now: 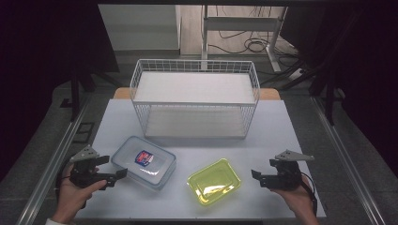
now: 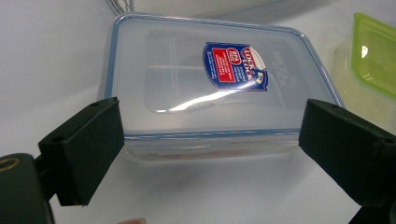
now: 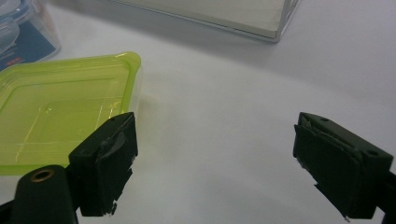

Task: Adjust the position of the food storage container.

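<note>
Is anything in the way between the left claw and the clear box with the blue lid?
No. The left claw is open and points straight at the clear box, with only bare white table between them. The green box sits off to the side.

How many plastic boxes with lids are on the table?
2. The clear box with the blue rim sits near the left claw. The yellow-green box sits to its right, nearer the right claw. The wire shelf behind them holds none.
</note>
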{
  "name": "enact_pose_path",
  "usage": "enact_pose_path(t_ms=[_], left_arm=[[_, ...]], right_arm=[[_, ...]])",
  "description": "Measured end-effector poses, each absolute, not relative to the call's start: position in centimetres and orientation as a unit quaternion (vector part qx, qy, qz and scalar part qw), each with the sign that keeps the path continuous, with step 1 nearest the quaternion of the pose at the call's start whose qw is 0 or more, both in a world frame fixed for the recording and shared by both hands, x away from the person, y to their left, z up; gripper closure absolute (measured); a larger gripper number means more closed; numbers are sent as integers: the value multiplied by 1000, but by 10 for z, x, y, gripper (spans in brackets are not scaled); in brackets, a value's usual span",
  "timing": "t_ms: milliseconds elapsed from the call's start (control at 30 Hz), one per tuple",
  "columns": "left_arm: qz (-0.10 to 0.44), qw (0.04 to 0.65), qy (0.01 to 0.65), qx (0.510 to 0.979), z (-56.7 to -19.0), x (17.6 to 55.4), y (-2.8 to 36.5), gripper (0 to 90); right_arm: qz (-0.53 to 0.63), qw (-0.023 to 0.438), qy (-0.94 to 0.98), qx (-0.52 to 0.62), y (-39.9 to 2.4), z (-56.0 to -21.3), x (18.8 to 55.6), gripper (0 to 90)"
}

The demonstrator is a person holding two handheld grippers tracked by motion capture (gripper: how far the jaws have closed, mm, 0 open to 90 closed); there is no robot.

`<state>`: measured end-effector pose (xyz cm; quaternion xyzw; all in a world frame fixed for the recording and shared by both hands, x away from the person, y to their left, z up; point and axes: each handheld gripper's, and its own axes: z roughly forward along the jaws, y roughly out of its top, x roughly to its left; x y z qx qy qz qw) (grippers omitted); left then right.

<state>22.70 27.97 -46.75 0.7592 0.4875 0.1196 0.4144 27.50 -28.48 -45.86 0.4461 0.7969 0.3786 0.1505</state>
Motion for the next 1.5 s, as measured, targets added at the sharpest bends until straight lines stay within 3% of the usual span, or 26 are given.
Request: enact_pose_path(t_ms=[567, 667, 800, 867, 933, 967, 1300, 1500], left_arm=[[115, 416, 474, 767, -455, 214, 282, 77], [106, 414, 460, 778, -454, 207, 281, 117], [104, 402, 447, 792, -455, 199, 277, 188], [100, 395, 441, 800, -456, 194, 272, 287], [96, 394, 439, 802, -457, 192, 269, 304], [86, 386, 434, 810, -458, 191, 264, 387], [53, 340, 391, 853, -471, 192, 236, 542], [35, 314, 381, 869, -486, 201, 216, 722]], right_arm=[[380, 142, 794, 452, -285, -456, 274, 150], [380, 141, 794, 452, -284, -455, 274, 152], [378, 140, 795, 453, -283, -455, 274, 153], [375, 140, 795, 456, -282, -455, 274, 155], [375, 140, 794, 457, -282, -455, 274, 155], [377, 140, 795, 454, -281, -454, 274, 158], [373, 136, 799, 453, -280, -454, 273, 160], [369, 133, 801, 451, -280, -456, 274, 162]])
